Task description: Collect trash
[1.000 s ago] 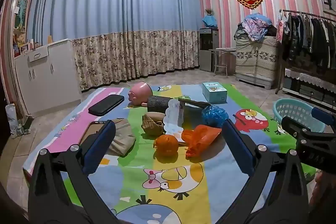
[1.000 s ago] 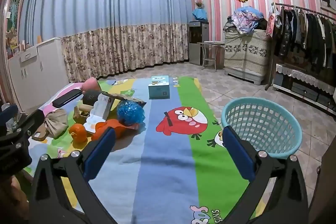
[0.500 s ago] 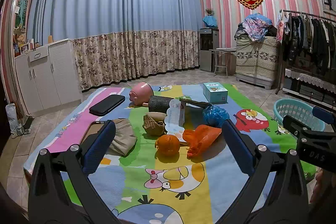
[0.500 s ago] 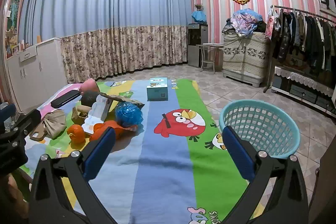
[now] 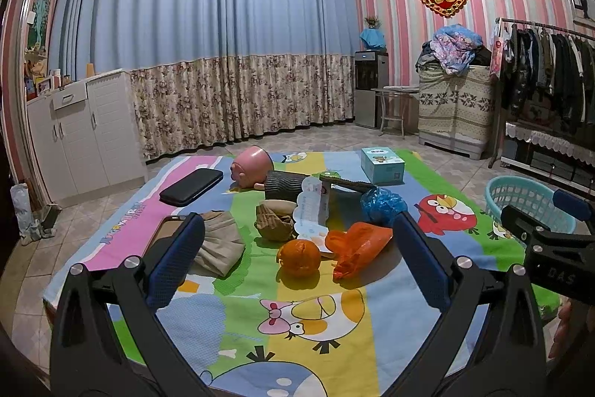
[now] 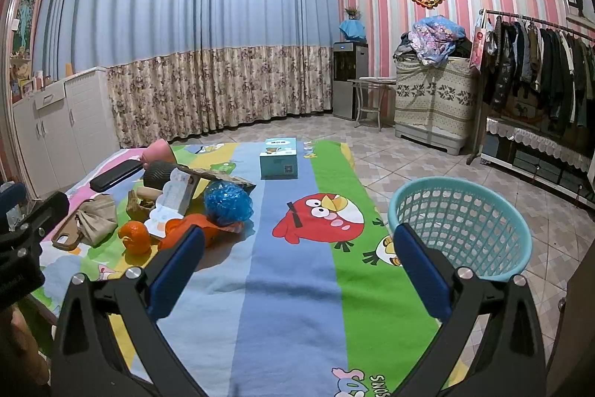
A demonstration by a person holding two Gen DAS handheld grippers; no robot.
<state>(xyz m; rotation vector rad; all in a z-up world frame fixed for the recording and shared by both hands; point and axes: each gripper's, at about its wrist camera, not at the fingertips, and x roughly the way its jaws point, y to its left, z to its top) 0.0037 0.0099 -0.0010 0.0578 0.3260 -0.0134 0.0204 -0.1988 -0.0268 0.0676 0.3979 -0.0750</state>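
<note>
Cartoon-printed mat (image 5: pixel 312 307) is carrying a heap of clutter: orange peel (image 5: pixel 298 257), orange bag (image 5: pixel 357 246) and blue wrapper (image 5: pixel 383 205) are touching. Left gripper (image 5: pixel 293 265) and right gripper (image 6: pixel 297 265) are hovering, jaws wide apart, empty. Closing carelessly risks dragging neighbours; the basket (image 6: pixel 461 222) is sitting well apart.
</note>
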